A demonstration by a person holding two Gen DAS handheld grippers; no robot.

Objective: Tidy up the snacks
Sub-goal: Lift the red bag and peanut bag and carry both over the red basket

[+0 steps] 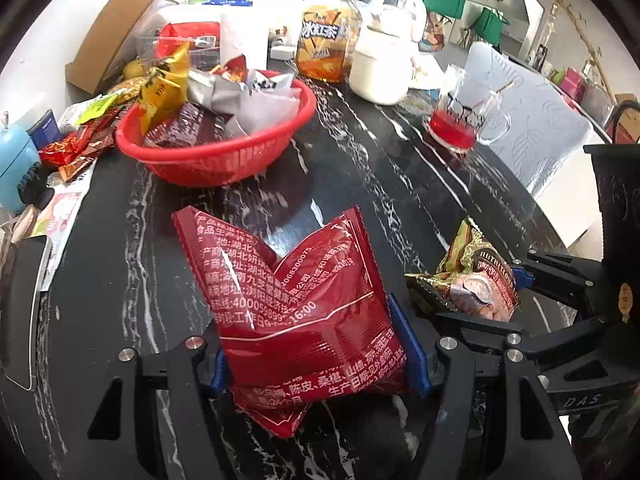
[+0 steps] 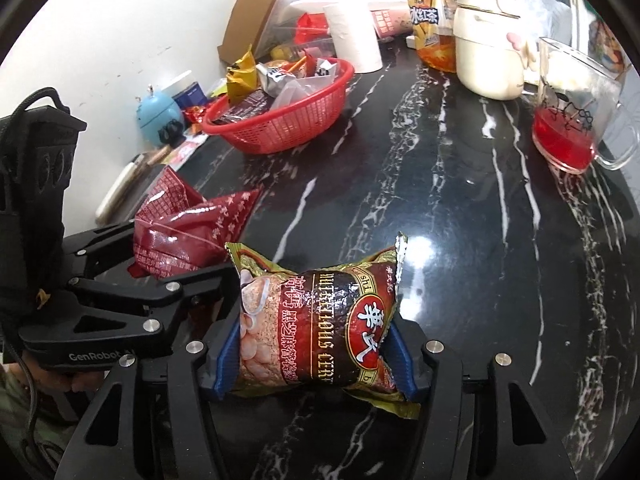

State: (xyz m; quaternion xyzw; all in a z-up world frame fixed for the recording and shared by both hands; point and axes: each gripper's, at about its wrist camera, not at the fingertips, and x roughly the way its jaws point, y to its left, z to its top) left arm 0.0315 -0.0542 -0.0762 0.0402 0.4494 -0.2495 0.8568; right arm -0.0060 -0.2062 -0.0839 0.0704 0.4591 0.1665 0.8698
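Two grippers, one packet each. Left gripper is clamped on the red snack packet: blue pads press both its sides and the film is creased between them. Right gripper is squeezing the cereal packet, pinched in at the waist between the pads. Both packets sit low over the black marble table, side by side; whether their bottoms touch the top can't be told from these angles.

One red basket farther back on the table, holding roughly five or six wrappers, jumbled, so count is approximate. One iced-tea bottle, one cream kettle, one glass mug with red liquid, one paper roll, one open cardboard box.

Readable text: cereal packet shows "NUTRITIOUS CER…" plus a red oval logo; red packet has white Chinese print with "16:00". Bottle label reads 冰红茶. Left gripper body is marked "GenRobot".
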